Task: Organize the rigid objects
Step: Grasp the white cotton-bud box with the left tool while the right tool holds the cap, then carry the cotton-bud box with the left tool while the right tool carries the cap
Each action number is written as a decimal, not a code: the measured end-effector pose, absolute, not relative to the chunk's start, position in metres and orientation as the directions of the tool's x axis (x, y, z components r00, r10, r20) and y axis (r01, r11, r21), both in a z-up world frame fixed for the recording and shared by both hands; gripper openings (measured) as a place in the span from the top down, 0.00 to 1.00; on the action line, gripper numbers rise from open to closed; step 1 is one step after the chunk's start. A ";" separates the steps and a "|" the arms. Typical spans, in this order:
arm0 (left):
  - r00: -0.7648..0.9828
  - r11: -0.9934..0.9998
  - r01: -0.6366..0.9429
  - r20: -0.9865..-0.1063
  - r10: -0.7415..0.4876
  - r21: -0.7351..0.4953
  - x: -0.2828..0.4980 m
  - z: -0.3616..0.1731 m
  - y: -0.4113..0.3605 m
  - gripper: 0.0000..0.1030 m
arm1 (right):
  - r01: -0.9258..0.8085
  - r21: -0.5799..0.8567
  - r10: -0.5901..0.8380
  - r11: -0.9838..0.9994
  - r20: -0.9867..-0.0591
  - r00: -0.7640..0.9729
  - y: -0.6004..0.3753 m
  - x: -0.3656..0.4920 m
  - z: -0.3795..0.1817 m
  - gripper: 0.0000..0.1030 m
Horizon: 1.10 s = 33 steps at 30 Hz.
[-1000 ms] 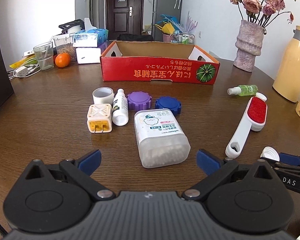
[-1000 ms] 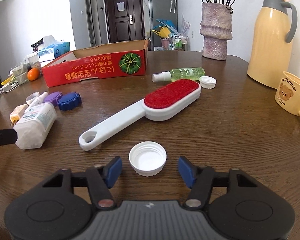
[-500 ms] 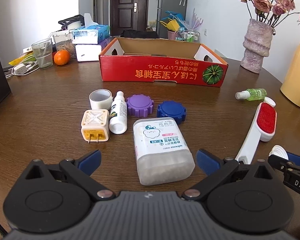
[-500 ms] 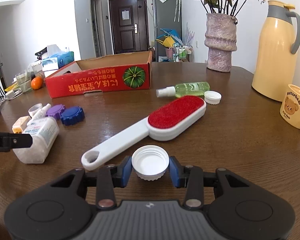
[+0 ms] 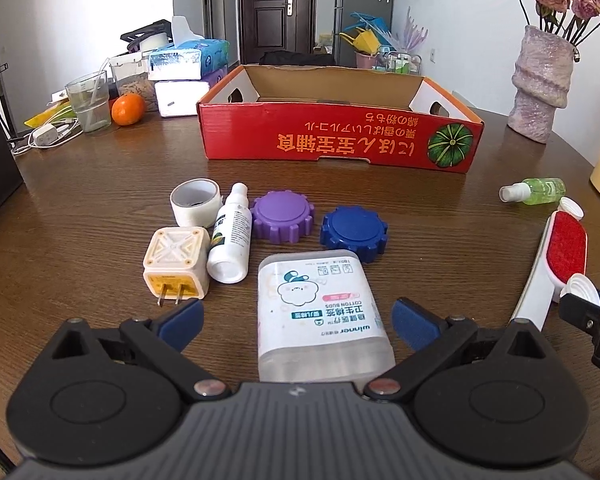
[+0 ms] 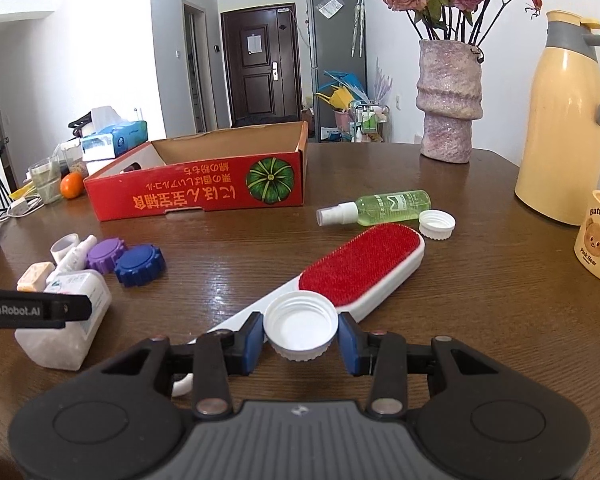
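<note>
Since 1 s ago our right gripper [image 6: 301,338] has shut on the white cap [image 6: 301,326] and lifted it: the cap now sits in front of the brush [image 6: 360,272] handle, lower centre of the right view, where before it lay on the table w/ both pads apart from it. Our left gripper [image 5: 296,322] has moved fwd, so the swab box [image 5: 322,312] now lies between its pads, bottom centre of the left view. Right grip: blue pads press the cap's ribbed rim on opposite sides, open face up, prob. because the rim is the only part stiff and wide enough to pinch flat. Left jaws stand wide, pads clear of the box on both sides; nothing held yet, the wide stance suits a box lying lengthwise toward us. The red carton [image 5: 340,140] sits open at upper centre of the left view, looks empty from here, so we judge it's the drop spot. Small items cluster mid-left: tape roll [image 5: 196,202], plug [image 5: 176,258], white bottle [image 5: 230,240], purple lid [image 5: 282,216] and blue lid [image 5: 354,232], the last just beside the box's far end. A green spray bottle [image 6: 376,206] and a 2nd cap [image 6: 437,223] lie past the brush head, right of centre in the right view.
</note>
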<state>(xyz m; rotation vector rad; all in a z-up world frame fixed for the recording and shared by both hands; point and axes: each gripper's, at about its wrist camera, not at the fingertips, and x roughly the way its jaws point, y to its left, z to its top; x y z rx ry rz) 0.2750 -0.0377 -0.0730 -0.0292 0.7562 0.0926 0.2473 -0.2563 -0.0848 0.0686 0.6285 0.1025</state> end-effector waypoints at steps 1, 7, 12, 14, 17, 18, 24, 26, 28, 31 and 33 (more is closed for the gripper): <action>0.722 0.996 -0.094 -0.687 0.075 0.010 0.276 -0.074 -0.039 0.01 | -0.075 0.097 0.118 0.992 -0.581 0.805 -0.256 0.248 -0.085 0.62; 0.706 0.997 -0.080 -0.705 0.068 0.016 0.281 -0.080 -0.044 0.27 | -0.075 0.108 0.124 0.991 -0.578 0.806 -0.258 0.252 -0.087 0.62; 0.711 0.998 -0.065 -0.701 0.059 0.017 0.280 -0.081 -0.047 0.36 | -0.076 0.113 0.128 0.991 -0.575 0.808 -0.258 0.252 -0.087 0.62; 0.713 0.998 -0.060 -0.699 0.057 0.019 0.280 -0.081 -0.047 0.36 | -0.076 0.114 0.128 0.991 -0.573 0.809 -0.257 0.251 -0.087 0.62; 0.712 0.998 -0.054 -0.700 0.052 0.018 0.280 -0.081 -0.047 0.36 | -0.074 0.113 0.126 0.991 -0.571 0.811 -0.258 0.250 -0.086 0.62; 0.712 0.998 -0.054 -0.700 0.051 0.017 0.279 -0.081 -0.046 0.36 | -0.074 0.113 0.125 0.991 -0.570 0.812 -0.258 0.250 -0.086 0.62; 0.727 0.999 -0.052 -0.685 0.043 0.008 0.275 -0.074 -0.042 0.36 | -0.074 0.109 0.123 0.991 -0.566 0.815 -0.256 0.248 -0.083 0.62; 0.733 0.999 -0.048 -0.679 0.038 0.004 0.273 -0.070 -0.040 0.36 | -0.076 0.107 0.123 0.991 -0.563 0.817 -0.254 0.248 -0.082 0.62; 0.740 0.999 -0.046 -0.672 0.033 -0.001 0.271 -0.066 -0.038 0.36 | -0.077 0.105 0.123 0.991 -0.559 0.820 -0.252 0.247 -0.079 0.62; 0.752 0.999 -0.045 -0.659 0.025 -0.014 0.269 -0.059 -0.034 0.36 | -0.083 0.100 0.124 0.992 -0.551 0.825 -0.248 0.246 -0.075 0.62; 0.761 0.999 -0.047 -0.648 0.018 -0.027 0.267 -0.053 -0.031 0.36 | -0.088 0.097 0.127 0.991 -0.544 0.830 -0.245 0.246 -0.071 0.62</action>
